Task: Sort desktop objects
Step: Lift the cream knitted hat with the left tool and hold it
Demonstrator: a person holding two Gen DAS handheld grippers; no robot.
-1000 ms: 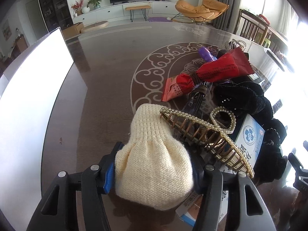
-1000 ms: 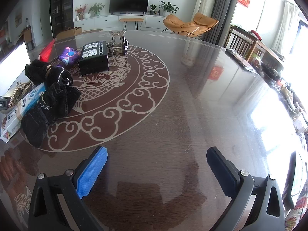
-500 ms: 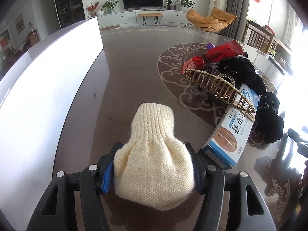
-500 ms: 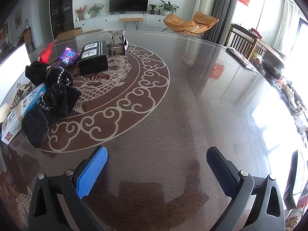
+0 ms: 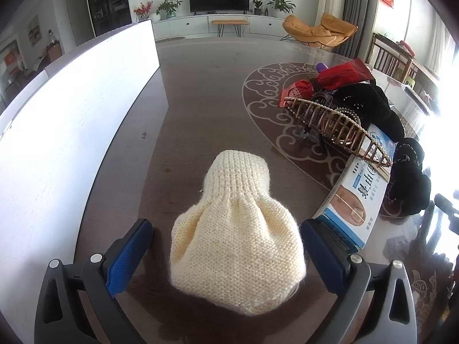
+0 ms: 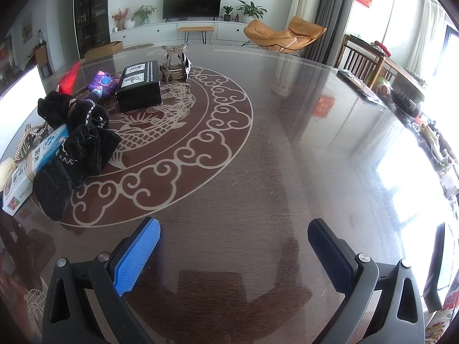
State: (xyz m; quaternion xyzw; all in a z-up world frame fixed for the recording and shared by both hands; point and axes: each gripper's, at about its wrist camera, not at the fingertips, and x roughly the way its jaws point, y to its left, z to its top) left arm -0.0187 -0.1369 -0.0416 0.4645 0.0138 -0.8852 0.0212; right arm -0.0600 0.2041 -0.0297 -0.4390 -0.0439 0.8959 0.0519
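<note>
With the left hand-held gripper (image 5: 226, 246) spread apart around the cream knit hat (image 5: 236, 243), closing could snag the medicine box (image 5: 355, 197) beside the hat.

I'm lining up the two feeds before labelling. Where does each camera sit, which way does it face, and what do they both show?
Left wrist: sits on the left tool, looking along its open fingers at the cream knitted mitten lying between them, beside a white box wall.
Right wrist: sits on the right tool, open and empty, looking across the glossy table; its two fingers show.
Shared: the medicine box, the black gloves, the television.
</note>
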